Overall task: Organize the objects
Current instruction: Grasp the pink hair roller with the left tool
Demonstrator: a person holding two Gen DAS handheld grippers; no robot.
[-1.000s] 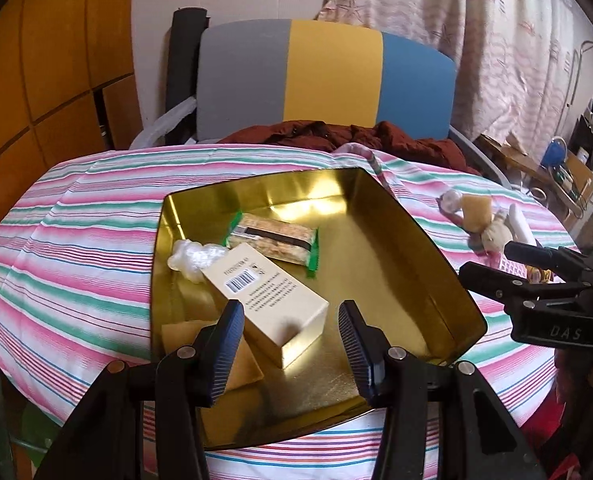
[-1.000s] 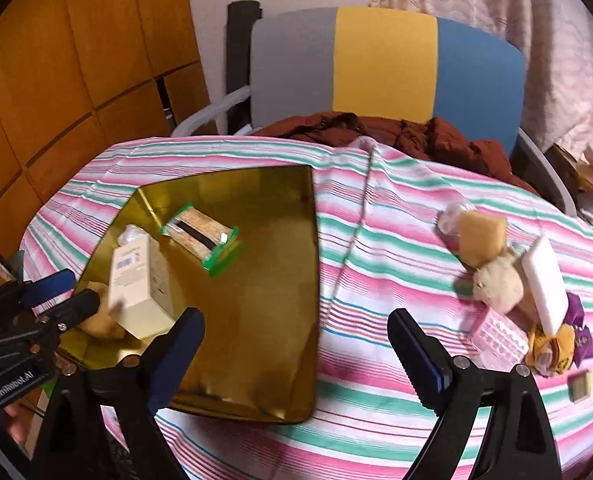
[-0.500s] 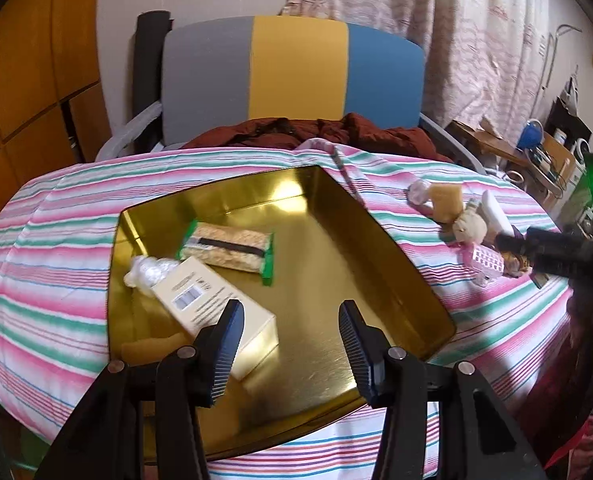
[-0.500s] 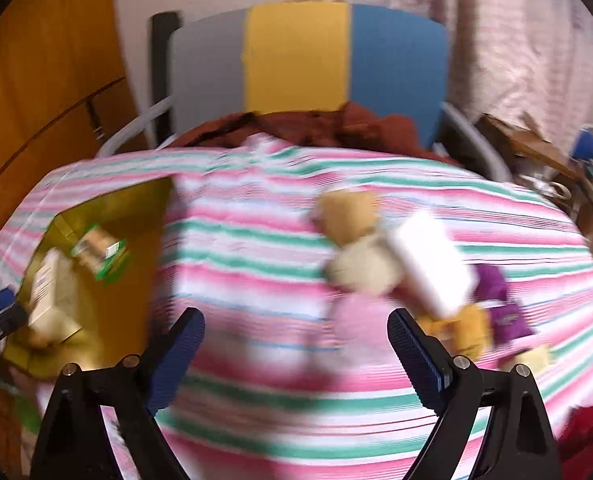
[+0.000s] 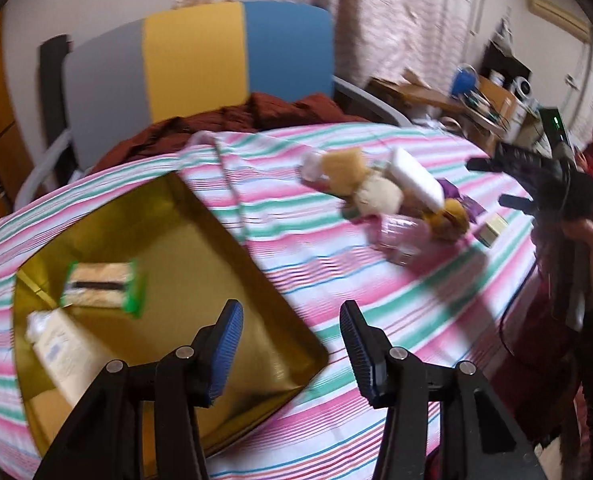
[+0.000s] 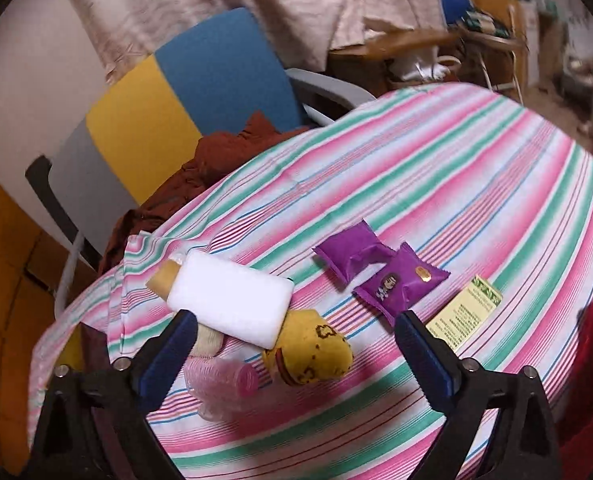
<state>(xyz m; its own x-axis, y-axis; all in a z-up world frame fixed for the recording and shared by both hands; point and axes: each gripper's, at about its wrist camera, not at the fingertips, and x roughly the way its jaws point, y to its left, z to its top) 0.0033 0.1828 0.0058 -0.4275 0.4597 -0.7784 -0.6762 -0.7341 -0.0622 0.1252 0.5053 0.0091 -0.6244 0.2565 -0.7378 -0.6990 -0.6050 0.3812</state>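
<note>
A gold tray (image 5: 232,248) fills the lower left of the left view, long axis running lower left to upper right. A white sponge (image 6: 232,298) lies centre-left in the right view, long axis pointing lower right. Both the left gripper (image 5: 290,344) and right gripper (image 6: 292,346) gape, empty.

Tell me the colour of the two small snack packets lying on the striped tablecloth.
Purple snack packets; clearest in the right wrist view.
</note>
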